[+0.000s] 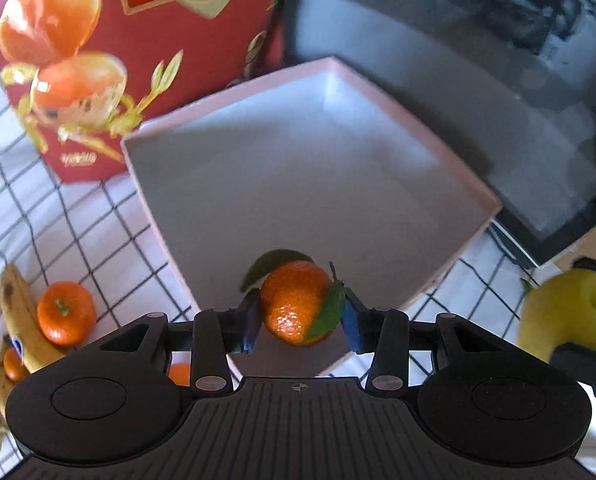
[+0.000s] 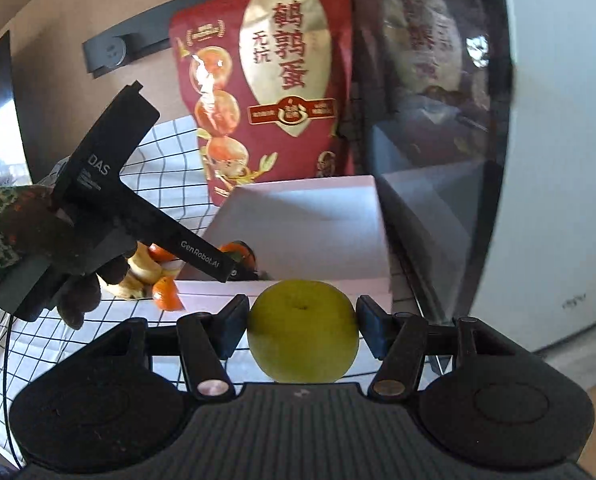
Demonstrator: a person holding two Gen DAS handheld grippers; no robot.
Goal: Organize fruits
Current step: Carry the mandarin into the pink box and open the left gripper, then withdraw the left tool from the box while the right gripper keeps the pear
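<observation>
My left gripper (image 1: 302,320) is shut on a mandarin (image 1: 293,304) with green leaves, its blue pads pressing both sides. The fruit hangs over the near corner of an open pink box (image 1: 233,92) with nothing inside. My right gripper (image 2: 302,326) is shut on a yellow-green apple (image 2: 302,336), just in front of the pink box (image 2: 306,220). That apple (image 1: 566,312) shows at the right edge of the left wrist view, between the right gripper's black fingers (image 1: 578,360). A gloved hand (image 2: 77,292) holds the left gripper's handle (image 2: 109,200).
A tall red snack bag (image 1: 177,20) stands behind the box on a checked cloth (image 1: 97,220). Left of the box lie bananas (image 1: 17,312) and loose mandarins (image 1: 65,312). A dark glossy appliance (image 1: 478,100) sits to the box's right.
</observation>
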